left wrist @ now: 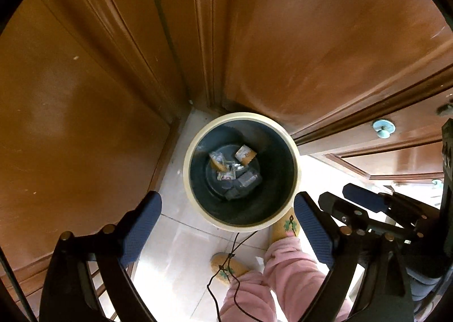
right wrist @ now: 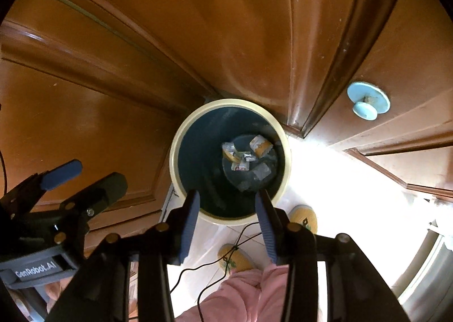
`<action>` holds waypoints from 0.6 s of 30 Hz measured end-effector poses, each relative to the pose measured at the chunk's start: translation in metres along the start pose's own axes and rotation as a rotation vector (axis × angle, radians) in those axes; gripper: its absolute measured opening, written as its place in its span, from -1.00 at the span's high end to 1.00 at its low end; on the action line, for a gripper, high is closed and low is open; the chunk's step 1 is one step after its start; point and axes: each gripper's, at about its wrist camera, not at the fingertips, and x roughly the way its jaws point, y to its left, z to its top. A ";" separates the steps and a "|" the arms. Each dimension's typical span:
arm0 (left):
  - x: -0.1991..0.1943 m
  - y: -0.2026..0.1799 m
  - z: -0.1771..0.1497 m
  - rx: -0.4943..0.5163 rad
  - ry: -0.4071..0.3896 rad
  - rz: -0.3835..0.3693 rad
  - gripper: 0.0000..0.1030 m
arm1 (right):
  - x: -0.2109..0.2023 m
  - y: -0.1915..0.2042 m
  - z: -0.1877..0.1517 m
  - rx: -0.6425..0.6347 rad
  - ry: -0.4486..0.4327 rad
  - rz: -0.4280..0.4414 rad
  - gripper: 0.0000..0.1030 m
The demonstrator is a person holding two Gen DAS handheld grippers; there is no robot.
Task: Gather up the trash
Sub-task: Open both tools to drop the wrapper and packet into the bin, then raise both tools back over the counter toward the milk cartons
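A round trash bin, cream rim [left wrist: 187, 175] and dark inside, stands on the tiled floor in a corner of wooden panels. Several crumpled wrappers and small cartons [left wrist: 235, 169] lie on its bottom, and the right wrist view shows them [right wrist: 249, 158] too. My left gripper [left wrist: 226, 206] hangs over the bin's near rim, pointing straight down, jaws wide open with nothing between the blue pads. My right gripper [right wrist: 228, 203] is beside it above the bin rim [right wrist: 173, 163], partly open and empty. Each gripper appears in the other's view: the right gripper [left wrist: 344, 196] and the left gripper [right wrist: 85, 177].
Brown wooden door and cabinet panels close in on the bin at the back and both sides. A pale blue knob [right wrist: 368, 104] sticks out at the right. A person's pink trouser legs [left wrist: 283, 265], yellow slippers [left wrist: 286, 225] and a thin black cable [left wrist: 226, 265] are on the floor just in front of the bin.
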 end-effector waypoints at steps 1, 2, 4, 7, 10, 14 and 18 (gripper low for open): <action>-0.003 0.000 0.000 -0.002 0.000 0.000 -0.81 | -0.004 0.002 0.000 -0.006 -0.004 -0.003 0.19; -0.007 0.000 0.000 -0.003 -0.002 0.001 -0.81 | -0.008 0.003 0.000 -0.012 -0.008 -0.005 0.19; -0.017 0.000 0.000 -0.004 -0.007 0.003 -0.81 | -0.014 0.005 0.001 -0.016 -0.014 -0.005 0.19; -0.035 -0.002 -0.001 -0.002 -0.015 -0.007 -0.81 | -0.030 0.008 -0.001 -0.005 -0.021 -0.005 0.19; -0.060 -0.005 -0.002 0.011 -0.030 -0.006 -0.81 | -0.046 0.011 -0.003 0.006 -0.018 -0.014 0.19; -0.096 -0.007 -0.003 0.022 -0.057 -0.011 -0.81 | -0.078 0.020 -0.007 -0.004 -0.031 -0.019 0.19; -0.135 -0.009 -0.002 0.039 -0.083 -0.012 -0.81 | -0.114 0.033 -0.010 -0.018 -0.048 -0.021 0.19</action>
